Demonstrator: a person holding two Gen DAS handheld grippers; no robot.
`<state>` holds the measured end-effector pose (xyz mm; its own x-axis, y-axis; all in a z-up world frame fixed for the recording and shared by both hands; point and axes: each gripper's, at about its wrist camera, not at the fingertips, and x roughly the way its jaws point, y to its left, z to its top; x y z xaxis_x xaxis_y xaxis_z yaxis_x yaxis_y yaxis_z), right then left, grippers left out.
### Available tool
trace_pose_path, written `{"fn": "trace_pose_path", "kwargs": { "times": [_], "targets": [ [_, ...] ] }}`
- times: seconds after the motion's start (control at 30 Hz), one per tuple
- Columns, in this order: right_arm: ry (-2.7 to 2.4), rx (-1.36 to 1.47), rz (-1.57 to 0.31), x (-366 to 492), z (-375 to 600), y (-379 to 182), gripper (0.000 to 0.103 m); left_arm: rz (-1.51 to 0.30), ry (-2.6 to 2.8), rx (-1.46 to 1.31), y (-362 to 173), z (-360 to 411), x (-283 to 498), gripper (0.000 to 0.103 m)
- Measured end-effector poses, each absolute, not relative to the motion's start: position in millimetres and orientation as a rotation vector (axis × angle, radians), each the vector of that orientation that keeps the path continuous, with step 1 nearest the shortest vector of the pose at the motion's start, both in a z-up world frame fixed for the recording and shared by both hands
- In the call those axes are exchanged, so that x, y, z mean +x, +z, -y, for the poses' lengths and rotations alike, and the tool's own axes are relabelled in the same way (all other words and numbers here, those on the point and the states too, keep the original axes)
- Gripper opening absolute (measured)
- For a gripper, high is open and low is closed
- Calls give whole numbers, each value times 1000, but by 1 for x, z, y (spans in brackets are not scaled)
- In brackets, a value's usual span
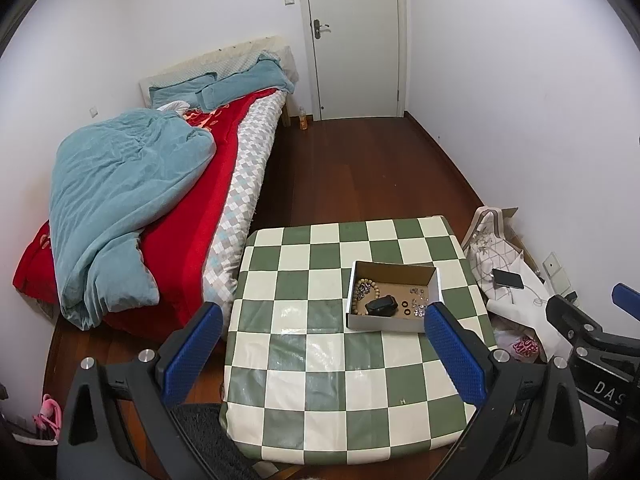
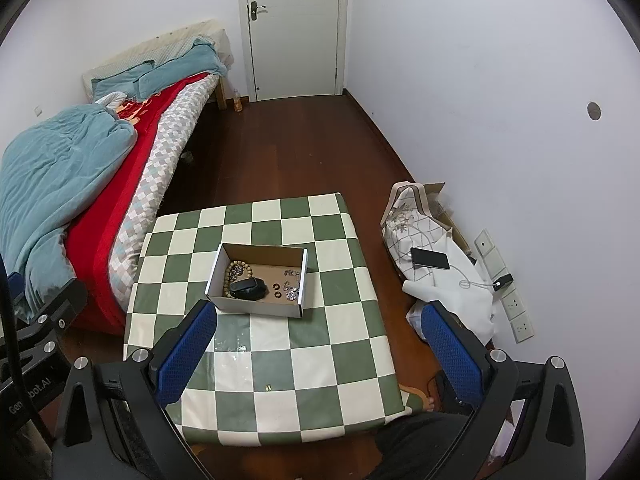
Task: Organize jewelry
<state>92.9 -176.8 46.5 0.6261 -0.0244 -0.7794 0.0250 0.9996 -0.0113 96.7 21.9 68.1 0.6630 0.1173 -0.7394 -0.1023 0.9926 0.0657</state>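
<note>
Left gripper point(image 1: 324, 344): hovering above the table, jaws spread wide, gripping nothing.
Right gripper point(image 2: 320, 344): likewise gaping and empty.
Box point(image 2: 256, 304): sitting on the checkered table point(image 2: 320, 368), at 11 o'clock from the right gripper.
Contents: bead bracelet point(image 2: 231, 274) lying at the left end, black case point(image 2: 248, 288) resting beside it, two dark rings point(image 2: 276, 291) and small silver pieces point(image 2: 292, 282) lying toward 3 o'clock.
Approach: probably descending slowly, narrowing the jaws around one piece only.
Stray: a tiny item point(image 2: 269, 387) is lying on the cloth at 6 o'clock.
</note>
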Motion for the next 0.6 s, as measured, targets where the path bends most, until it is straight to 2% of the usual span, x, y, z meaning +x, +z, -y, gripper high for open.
{"fn": "trace_pose_path", "kwargs": {
  "times": [0.6],
  "targets": [
    [-29,-2,-893,92,176,46,103,-836,122,18,70,-23,94,103]
  ]
}}
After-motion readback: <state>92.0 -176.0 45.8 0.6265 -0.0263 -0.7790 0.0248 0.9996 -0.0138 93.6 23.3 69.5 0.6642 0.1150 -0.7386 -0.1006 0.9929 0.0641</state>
